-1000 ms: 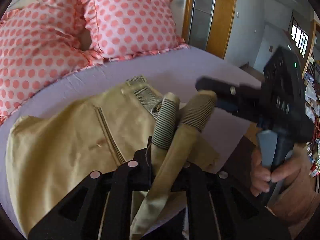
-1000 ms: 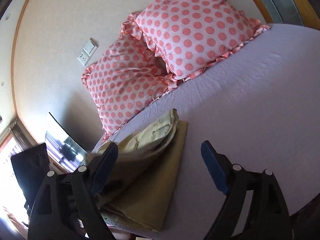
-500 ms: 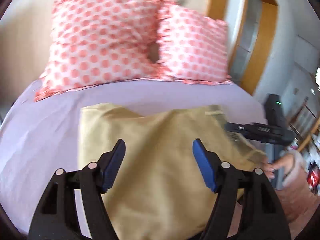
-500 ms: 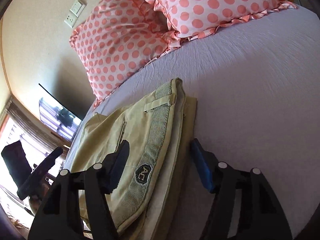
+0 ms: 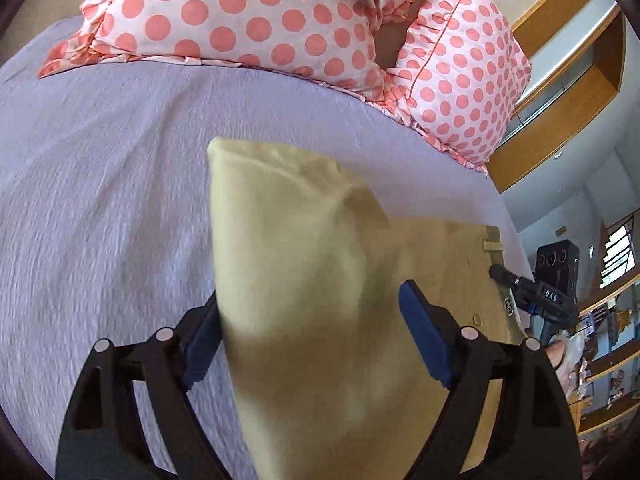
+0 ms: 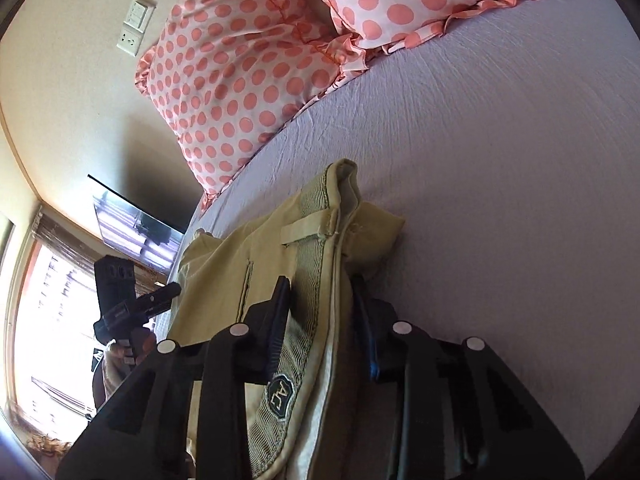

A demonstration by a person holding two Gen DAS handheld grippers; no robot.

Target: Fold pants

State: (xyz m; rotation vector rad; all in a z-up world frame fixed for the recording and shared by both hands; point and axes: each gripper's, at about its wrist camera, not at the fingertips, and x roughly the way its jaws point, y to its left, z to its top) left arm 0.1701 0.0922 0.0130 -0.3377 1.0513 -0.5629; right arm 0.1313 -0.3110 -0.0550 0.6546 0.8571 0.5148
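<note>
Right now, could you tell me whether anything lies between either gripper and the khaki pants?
Nothing visible does. The right gripper is closed on the waistband of the khaki pants; the left gripper straddles the folded end, fingers open.

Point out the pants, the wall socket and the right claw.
pants (image 5: 320,300): left wrist view, raised folded cloth.
wall socket (image 6: 129,40): right wrist view, plate face.
right claw (image 6: 324,320): right wrist view, between fingertips, on the waistband.
</note>
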